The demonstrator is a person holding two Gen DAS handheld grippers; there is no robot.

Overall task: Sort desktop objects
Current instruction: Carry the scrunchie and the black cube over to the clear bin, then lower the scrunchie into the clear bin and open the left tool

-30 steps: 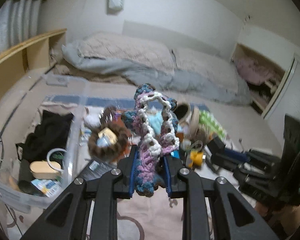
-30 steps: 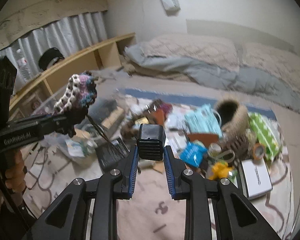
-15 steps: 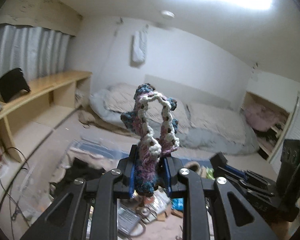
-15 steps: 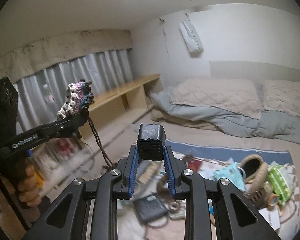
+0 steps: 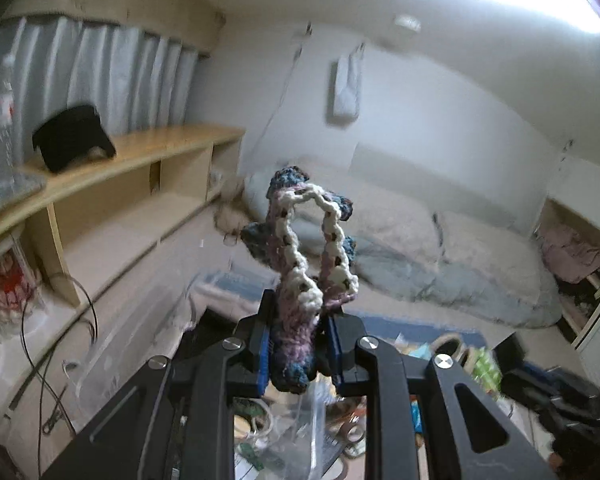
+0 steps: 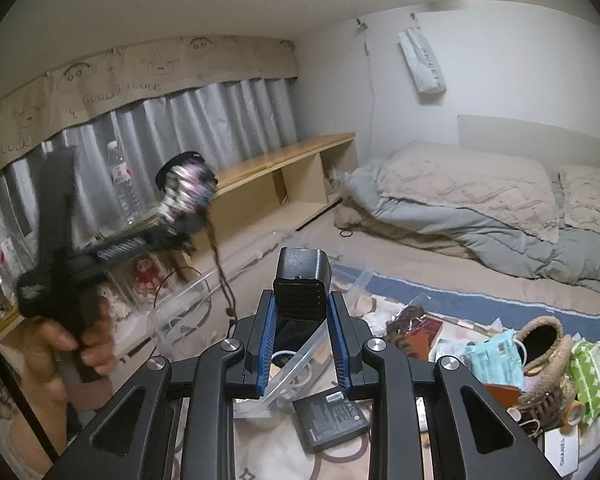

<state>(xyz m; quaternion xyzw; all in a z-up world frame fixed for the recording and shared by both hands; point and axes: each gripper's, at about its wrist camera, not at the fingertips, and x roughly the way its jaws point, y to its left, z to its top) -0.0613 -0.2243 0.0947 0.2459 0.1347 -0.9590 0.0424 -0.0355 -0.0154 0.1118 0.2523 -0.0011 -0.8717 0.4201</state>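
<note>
We see the left tool (image 5: 298, 330) clamped on a crocheted piece (image 5: 306, 256) of pink, blue and cream yarn, which stands upright between its jaws. At ten o'clock, a black object (image 5: 72, 138) rests on the wooden shelf (image 5: 140, 160). At three o'clock lies the bed (image 5: 440, 248); clutter (image 5: 460, 354) covers the floor at five o'clock.
</note>
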